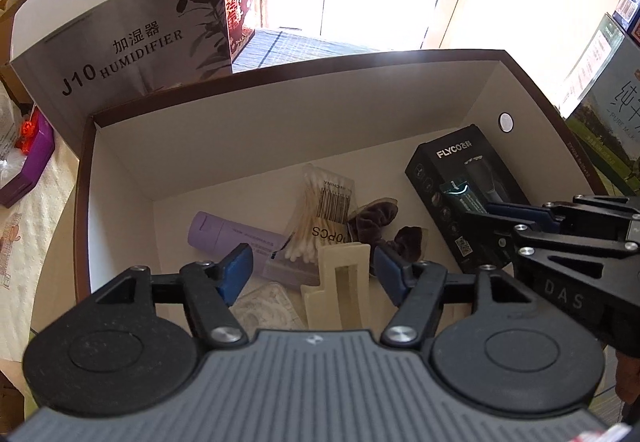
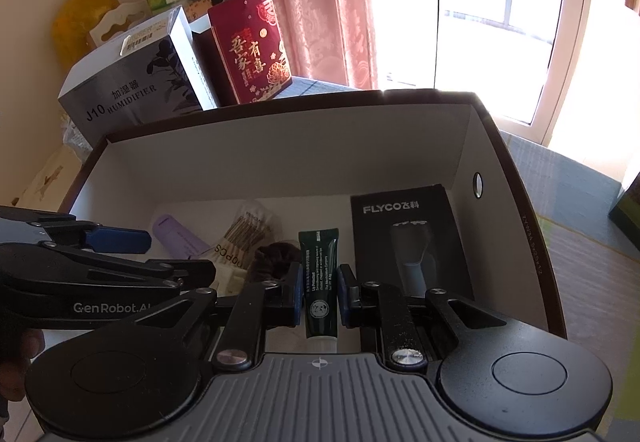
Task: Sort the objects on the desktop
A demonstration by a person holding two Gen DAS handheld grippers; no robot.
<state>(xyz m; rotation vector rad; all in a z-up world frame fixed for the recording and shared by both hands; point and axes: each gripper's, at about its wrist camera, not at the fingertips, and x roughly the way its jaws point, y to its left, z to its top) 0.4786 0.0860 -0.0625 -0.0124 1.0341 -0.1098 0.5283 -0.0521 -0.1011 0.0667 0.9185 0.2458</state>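
Right now your right gripper (image 2: 319,292) pinches a dark green tube (image 2: 320,282) between its blue pads, the tube upright over the open box (image 2: 516,210), just left of the black FLYCO carton (image 2: 408,238). Your left gripper (image 1: 312,270) hangs spread, holding nothing, above the cream clip (image 1: 340,282), cotton swabs (image 1: 320,218) and purple tube (image 1: 232,236) on the box floor.

A storage box (image 1: 120,178) is sitting on the surface, with a humidifier carton (image 1: 120,38) standing behind its left corner and a gift bag (image 2: 250,46) standing to that carton's right. Inside the box, a tube (image 1: 236,236) is lying at the left, a cotton swab packet (image 1: 320,218) beside it, a scrunchie (image 1: 384,228) right of that, and a shaver box (image 2: 412,238) lying along the right wall.
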